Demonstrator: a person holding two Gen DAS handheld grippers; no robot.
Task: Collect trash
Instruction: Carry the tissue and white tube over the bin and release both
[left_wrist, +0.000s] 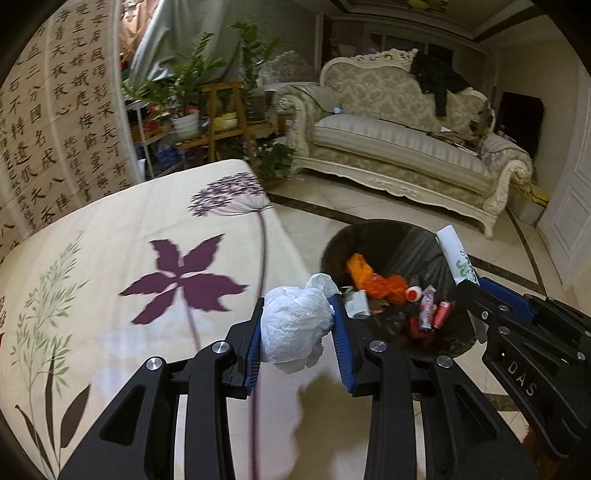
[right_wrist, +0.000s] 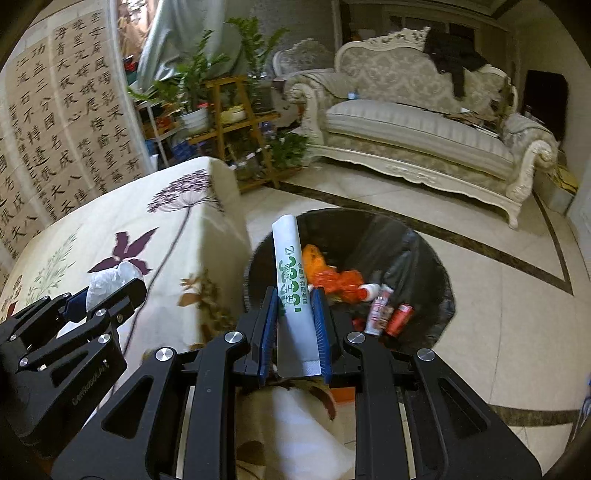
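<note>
My left gripper (left_wrist: 297, 321) is shut on a crumpled white tissue wad (left_wrist: 295, 325), held above the table edge beside the bin. My right gripper (right_wrist: 295, 325) is shut on a white packet with green print (right_wrist: 291, 280), held upright over the near rim of the black-lined trash bin (right_wrist: 436, 258). The bin (left_wrist: 443, 251) holds orange wrappers (left_wrist: 373, 277), a small white box and red tubes. The right gripper shows at the right in the left wrist view (left_wrist: 476, 288); the left gripper shows at the left in the right wrist view (right_wrist: 107, 295).
A table with a cream floral cloth (left_wrist: 129, 258) lies to the left of the bin. The floor is tiled (right_wrist: 517, 332). An ornate sofa (left_wrist: 399, 147), plant shelves (left_wrist: 221, 118) and a calligraphy screen (left_wrist: 55, 129) stand behind.
</note>
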